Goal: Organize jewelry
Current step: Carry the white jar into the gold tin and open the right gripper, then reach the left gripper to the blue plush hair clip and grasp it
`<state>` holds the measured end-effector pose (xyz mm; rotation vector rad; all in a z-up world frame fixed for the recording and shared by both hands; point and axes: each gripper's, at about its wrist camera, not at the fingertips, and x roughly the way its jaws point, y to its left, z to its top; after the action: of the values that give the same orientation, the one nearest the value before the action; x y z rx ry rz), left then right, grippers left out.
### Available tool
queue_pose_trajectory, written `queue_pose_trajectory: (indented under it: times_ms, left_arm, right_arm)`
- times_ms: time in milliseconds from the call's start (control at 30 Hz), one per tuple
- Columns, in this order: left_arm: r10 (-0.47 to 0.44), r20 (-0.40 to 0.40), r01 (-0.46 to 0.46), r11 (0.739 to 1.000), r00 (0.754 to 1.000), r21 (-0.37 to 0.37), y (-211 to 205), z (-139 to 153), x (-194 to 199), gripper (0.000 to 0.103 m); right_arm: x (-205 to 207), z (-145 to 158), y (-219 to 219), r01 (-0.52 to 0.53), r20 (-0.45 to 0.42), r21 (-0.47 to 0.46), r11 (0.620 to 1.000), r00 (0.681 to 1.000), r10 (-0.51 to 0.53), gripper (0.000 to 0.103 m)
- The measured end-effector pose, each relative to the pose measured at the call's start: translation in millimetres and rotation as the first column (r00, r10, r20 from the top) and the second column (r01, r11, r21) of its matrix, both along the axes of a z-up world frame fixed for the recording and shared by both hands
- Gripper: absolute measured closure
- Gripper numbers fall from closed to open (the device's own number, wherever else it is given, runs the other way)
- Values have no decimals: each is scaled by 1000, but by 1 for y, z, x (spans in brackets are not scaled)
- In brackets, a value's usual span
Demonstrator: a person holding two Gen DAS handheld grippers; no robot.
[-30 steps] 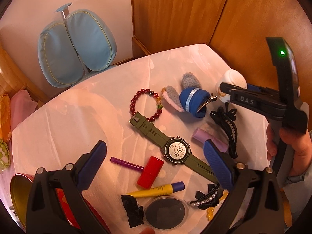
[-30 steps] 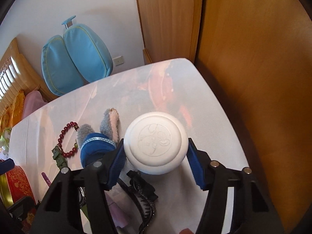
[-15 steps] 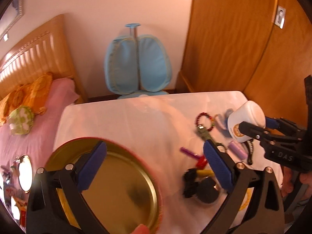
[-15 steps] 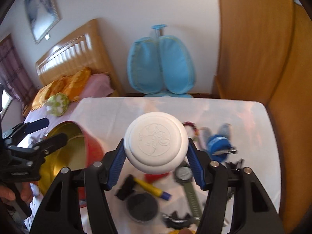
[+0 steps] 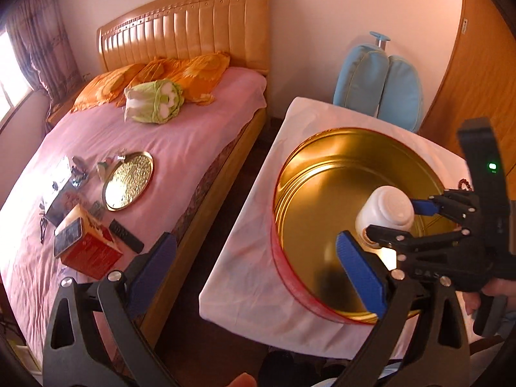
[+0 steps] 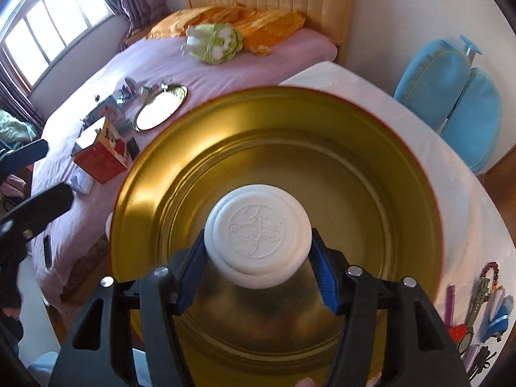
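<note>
both grippers have swung away from the cluttered end of the table since the earlier frames: the white jar, which i had clamped over the bare tabletop beside the blue hair clip, now hangs above the open gold tin, and the watch and bracelet have slid out to the far right edge of my right wrist view. my right gripper is closed on the jar, its blue pads pressed against the sides just under the lid, so the jaws stand at a middling width set by the jar itself. in the left wrist view the jar sits well inside the tin's rim, above the floor of the tin and not resting on it as far as i can judge. my left gripper is spread wide and holds nothing; it points at the gap between the table and the bed, near the tin's red outer wall. the tin's floor looks bare. judgement: transport of this item is nearly complete, and what remains is lowering and release. remaining pieces, including the bead bracelet, lie at the table's far end.
</note>
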<state>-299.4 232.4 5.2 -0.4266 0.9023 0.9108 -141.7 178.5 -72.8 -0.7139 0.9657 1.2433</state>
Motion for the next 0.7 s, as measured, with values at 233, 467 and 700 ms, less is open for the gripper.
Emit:
queue_pose_trajectory:
  times_ms: [233,467,700]
  left_arm:
    - [20,10,-20,998,1000,-52,3,-15,-25,7]
    - [4,36,-3,999,999,-34,13,-6,-22,7]
    - [-95,138,98,995,986,-18,7,14,9,7]
  right_arm:
    - [-12,-33,17,-14,79,-105,994,997,22,41]
    - [-12,-14,14,-7,106,-29,1000,994,10,11]
    - [9,37,-32,62,215,173,983,972,-99,6]
